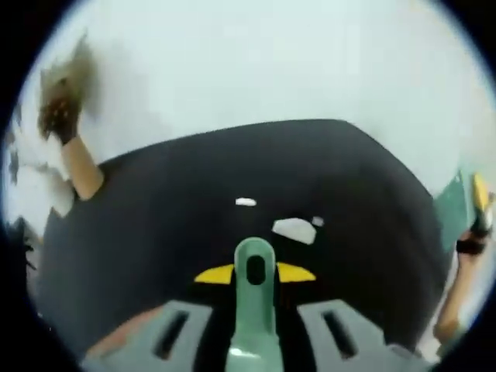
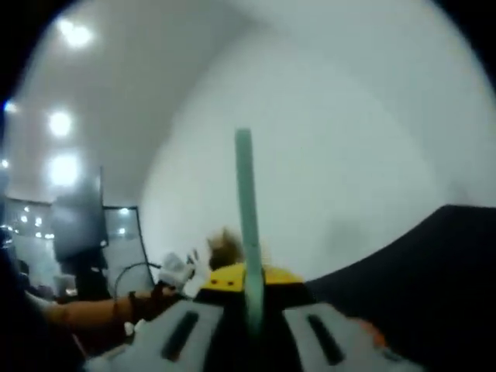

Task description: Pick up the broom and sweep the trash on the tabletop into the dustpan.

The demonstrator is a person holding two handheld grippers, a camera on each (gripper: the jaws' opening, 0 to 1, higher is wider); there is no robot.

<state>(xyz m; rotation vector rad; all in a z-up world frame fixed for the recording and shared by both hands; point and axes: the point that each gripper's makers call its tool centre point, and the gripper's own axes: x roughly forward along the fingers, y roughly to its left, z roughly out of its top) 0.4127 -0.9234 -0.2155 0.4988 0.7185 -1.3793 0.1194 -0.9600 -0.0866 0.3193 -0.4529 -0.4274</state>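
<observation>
Left gripper [image 1: 254, 329] clamped on green dustpan handle [image 1: 253, 298], aimed at paper scraps [image 1: 295, 229]. Right gripper [image 2: 252, 329] gripping broom handle [image 2: 246, 225] upright, ready for sweeping.

**Both grippers clamped, held low**

Left gripper [image 1: 254, 306]: jaws rise from 6 o'clock, closed on a green handle [image 1: 254, 310]. Right gripper [image 2: 249, 310]: jaws likewise closed on a green stick [image 2: 246, 225]. Sleeved forearm [image 2: 85, 314] at 8 o'clock in right gripper view.
</observation>
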